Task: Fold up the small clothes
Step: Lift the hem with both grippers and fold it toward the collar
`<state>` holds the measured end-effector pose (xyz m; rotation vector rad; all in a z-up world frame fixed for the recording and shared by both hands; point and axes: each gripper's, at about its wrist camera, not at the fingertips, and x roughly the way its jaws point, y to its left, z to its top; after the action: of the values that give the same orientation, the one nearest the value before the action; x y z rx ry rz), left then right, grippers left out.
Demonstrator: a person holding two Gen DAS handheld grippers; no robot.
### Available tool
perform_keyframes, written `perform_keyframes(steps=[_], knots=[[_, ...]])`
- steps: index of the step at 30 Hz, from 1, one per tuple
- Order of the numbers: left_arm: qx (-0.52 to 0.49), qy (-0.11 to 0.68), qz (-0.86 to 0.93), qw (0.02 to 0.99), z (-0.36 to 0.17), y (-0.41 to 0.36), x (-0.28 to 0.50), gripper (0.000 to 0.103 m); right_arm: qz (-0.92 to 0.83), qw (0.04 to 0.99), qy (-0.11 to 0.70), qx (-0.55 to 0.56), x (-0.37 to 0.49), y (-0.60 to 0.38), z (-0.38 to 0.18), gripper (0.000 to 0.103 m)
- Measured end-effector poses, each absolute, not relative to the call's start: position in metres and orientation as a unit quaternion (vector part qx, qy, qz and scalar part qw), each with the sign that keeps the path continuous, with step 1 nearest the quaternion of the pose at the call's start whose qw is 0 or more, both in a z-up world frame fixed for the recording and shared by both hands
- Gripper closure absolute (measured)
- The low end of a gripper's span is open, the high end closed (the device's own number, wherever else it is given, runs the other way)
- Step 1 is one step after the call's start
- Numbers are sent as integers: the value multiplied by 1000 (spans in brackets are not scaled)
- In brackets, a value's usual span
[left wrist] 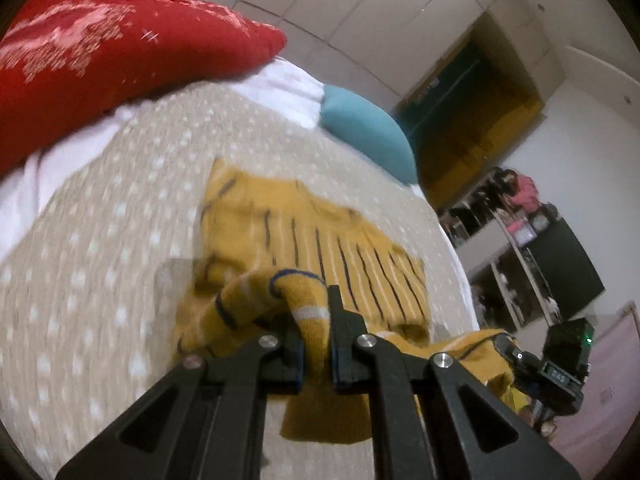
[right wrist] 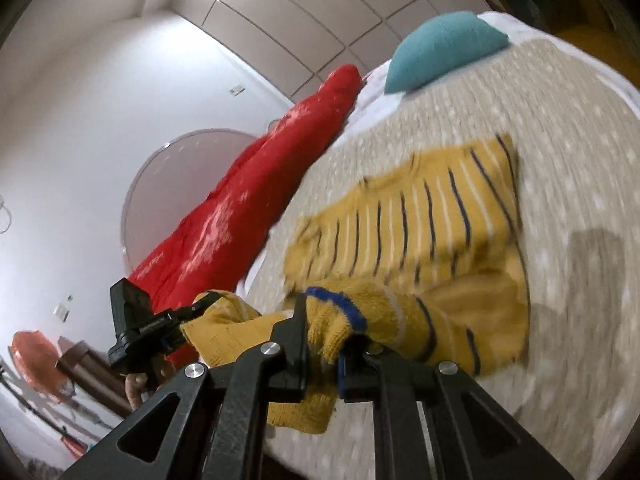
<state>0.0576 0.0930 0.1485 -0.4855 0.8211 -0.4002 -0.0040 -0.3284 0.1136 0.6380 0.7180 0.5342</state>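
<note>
Left wrist: left gripper (left wrist: 314, 316) clamps blurred sweater (left wrist: 320, 240) | right gripper (right wrist: 324, 332) likewise, hem hidden

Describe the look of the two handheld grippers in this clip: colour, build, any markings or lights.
Both are matte black. The left gripper and right gripper have angular arms with triangular cut-outs, round silver bolts at the pivots and blue-edged finger pads. Seen from the left wrist camera, the right unit carries a boxy black block with a small green light. No sleeves or cables show.
</note>
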Motion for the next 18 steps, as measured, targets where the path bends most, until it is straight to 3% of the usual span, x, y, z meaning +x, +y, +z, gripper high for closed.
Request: perform_keyframes(steps=[9, 12, 16, 18], knots=[[-179, 452, -150, 861, 114, 71, 162, 95, 199, 836, 399, 320, 113, -336, 81, 92], [-205, 464, -144, 849, 104, 75, 196, 92, 200, 817, 409, 353, 151, -346, 65, 87], [-315, 476, -159, 805, 81, 97, 233, 76, 178, 777, 414, 440, 197, -370, 35, 68], [-346, 468, -183, 793, 79, 103, 240, 60, 161, 766, 405, 473, 210, -381, 23, 61]])
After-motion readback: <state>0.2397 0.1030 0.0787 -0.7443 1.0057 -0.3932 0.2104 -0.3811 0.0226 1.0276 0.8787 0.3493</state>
